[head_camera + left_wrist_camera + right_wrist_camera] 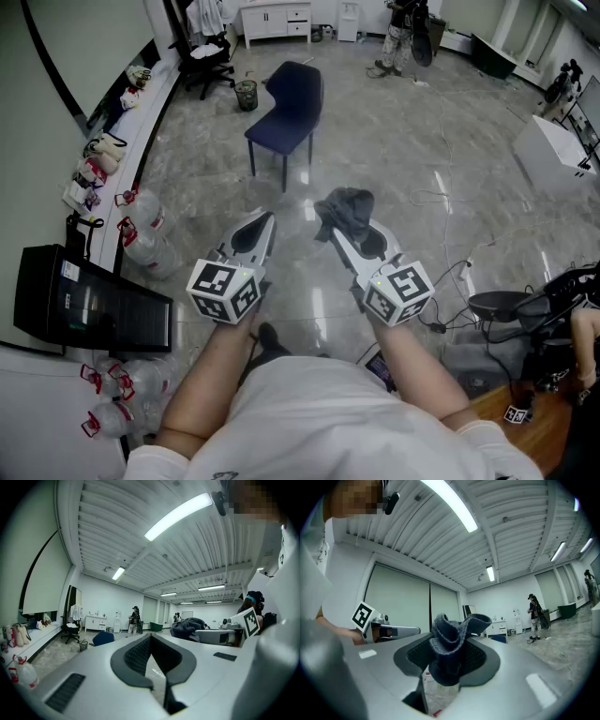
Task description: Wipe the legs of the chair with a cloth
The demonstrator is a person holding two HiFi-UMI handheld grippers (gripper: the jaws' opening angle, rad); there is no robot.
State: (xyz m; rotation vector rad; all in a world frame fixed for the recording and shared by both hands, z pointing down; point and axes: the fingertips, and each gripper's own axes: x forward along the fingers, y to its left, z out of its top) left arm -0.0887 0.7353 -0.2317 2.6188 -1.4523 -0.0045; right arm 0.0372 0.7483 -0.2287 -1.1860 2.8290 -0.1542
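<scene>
In the head view the tips of the right gripper [330, 223] are buried under the dark grey, crumpled fabric cloth [347, 211] at mid-frame, so the grip cannot be read there. The right gripper view settles it: the jaws are clamped on the cloth, which bulges out above them in folds and hangs a little below. That same bunch blocks most of what lies straight ahead in this view.

The left gripper [265, 217] sits to the lower left of the cloth, apart from it. Its own view shows the jaws together at the tips, with nothing between them and only floor seen through the gap further back.

The dark blue padded chair [289, 111] stands in the upper middle of the head view, well apart from both grippers. Two of its thin dark metal legs [284, 173] show plainly there; the rear ones are mostly hidden under the seat. In the left gripper view the chair is a small blue shape at mid-left, its legs too small to make out. In the right gripper view a blue sliver right of the cloth is probably the same chair.

A standing person [398, 37] is cut off by the top edge of the head view but shows whole in both gripper views
</scene>
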